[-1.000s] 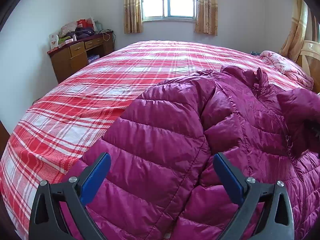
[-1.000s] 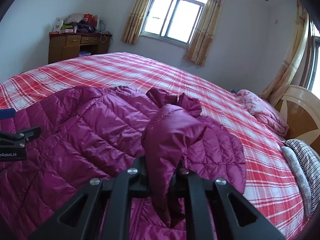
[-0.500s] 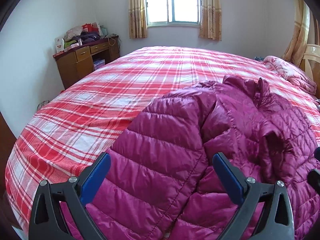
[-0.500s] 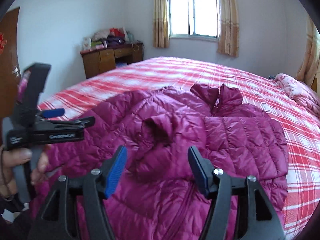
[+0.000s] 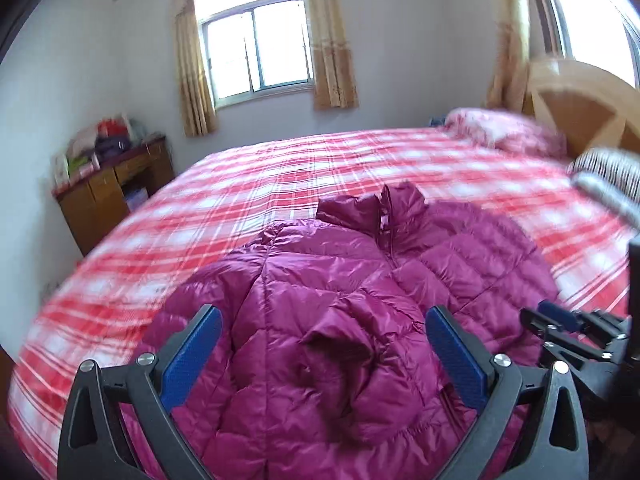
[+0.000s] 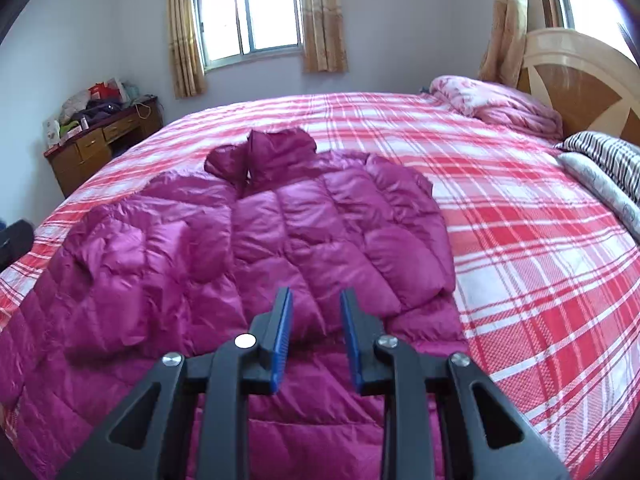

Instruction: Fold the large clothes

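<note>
The magenta puffer jacket [image 6: 256, 248] lies flat on the plaid bed [image 6: 520, 240], collar toward the window, one sleeve folded across its front. Both tongs hover over its near hem, empty: left tongs [image 5: 324, 356] spread wide, right tongs [image 6: 316, 340] narrowing on nothing.

The puffy jacket [image 6: 256, 248] is a glossy magenta, stitched in quilted squares. Under it the bedsheet [image 6: 520, 240] is a red, pink and white check. A pink flowered quilt [image 6: 500, 108] lies by the pale wooden headboard [image 6: 580, 76], beside a black-and-white striped pillow [image 6: 608, 156]. The curtains [image 6: 320, 12] are tan, the desk [image 6: 96, 148] brown. Both grippers have black arms with blue pads [image 5: 192, 356].
</note>
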Demonstrator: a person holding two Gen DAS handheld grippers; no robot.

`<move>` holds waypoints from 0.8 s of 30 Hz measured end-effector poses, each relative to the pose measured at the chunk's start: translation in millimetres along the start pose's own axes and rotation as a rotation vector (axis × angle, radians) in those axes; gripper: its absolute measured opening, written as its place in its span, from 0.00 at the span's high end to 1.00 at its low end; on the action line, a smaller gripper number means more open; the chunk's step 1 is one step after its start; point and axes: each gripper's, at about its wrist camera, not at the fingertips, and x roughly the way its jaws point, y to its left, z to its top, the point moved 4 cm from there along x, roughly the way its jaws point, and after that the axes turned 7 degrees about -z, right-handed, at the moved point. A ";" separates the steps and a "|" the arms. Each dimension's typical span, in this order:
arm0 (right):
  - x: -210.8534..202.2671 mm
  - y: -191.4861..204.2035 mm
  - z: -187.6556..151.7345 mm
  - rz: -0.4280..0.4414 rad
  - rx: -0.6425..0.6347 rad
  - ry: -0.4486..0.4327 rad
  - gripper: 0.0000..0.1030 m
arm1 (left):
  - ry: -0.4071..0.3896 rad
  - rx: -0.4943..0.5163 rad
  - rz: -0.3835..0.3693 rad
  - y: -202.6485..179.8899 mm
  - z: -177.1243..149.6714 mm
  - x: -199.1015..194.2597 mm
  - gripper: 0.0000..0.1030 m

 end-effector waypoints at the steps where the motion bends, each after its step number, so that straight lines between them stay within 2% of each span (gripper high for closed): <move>1: 1.8 -0.7 -4.0 0.000 -0.004 0.004 0.73 | 0.002 0.051 0.049 -7.5 -3.6 11.4 0.01; 5: 2.0 -12.5 -18.9 0.008 0.016 0.019 0.73 | 0.108 0.176 0.230 2.9 -29.4 57.6 0.01; 7: 7.0 -18.0 -21.7 0.026 0.036 0.039 0.72 | 0.160 0.161 0.270 23.7 -42.1 73.3 0.01; 10: 8.0 -19.2 -23.1 0.033 0.035 0.048 0.72 | 0.209 0.051 0.205 52.6 -56.0 78.3 0.01; 13: 3.0 -19.5 -22.0 0.038 0.025 0.043 0.72 | 0.206 0.003 0.163 56.6 -50.2 68.2 0.01; 16: -15.5 -29.1 -14.0 0.030 0.057 -0.022 0.72 | 0.116 -0.030 0.115 47.9 -30.4 40.2 0.01; 20: -31.4 -47.7 15.5 0.007 0.101 -0.101 0.72 | 0.002 -0.044 0.049 33.4 -0.5 18.7 0.01; 24: -14.5 -52.4 51.8 0.039 0.108 -0.081 0.72 | 0.019 -0.033 0.023 17.7 8.3 37.2 0.01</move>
